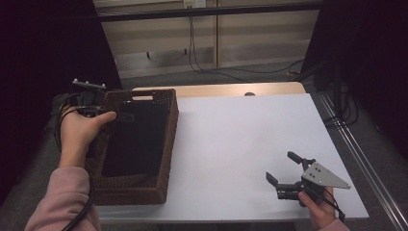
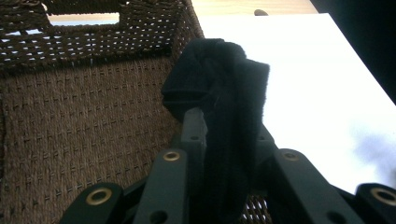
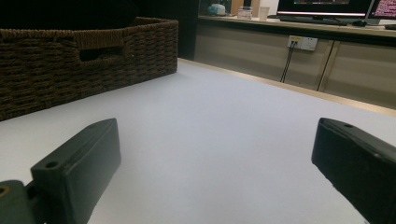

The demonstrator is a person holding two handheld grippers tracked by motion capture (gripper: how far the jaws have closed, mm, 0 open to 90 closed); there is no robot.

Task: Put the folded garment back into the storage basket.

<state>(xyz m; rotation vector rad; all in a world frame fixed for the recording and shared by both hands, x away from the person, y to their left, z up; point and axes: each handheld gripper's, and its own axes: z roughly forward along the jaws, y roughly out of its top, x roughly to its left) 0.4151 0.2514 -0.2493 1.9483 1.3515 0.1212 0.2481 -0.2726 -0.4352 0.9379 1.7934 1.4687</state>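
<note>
A brown wicker basket (image 1: 171,125) stands on the left of the white table (image 1: 240,139). A black cloth (image 1: 137,139) lies spread inside it. At the basket's left rim my left gripper (image 1: 111,113) is held in a hand. The left gripper view shows its jaws shut on a bunched fold of the black cloth (image 2: 224,93), above the basket's woven floor (image 2: 84,130). My right gripper (image 1: 280,166) rests low over the table's near right corner, open, with nothing between its jaws. In the right gripper view its fingertips (image 3: 79,158) stand wide apart, and the basket (image 3: 56,60) is far off at the left.
A wooden strip (image 1: 216,90) edges the table's far side. Cables (image 1: 197,57) hang down the wall behind. Dark curtains flank both sides. A metal rail (image 1: 356,154) runs along the floor at the right. A desk with monitors (image 3: 327,9) stands beyond the table.
</note>
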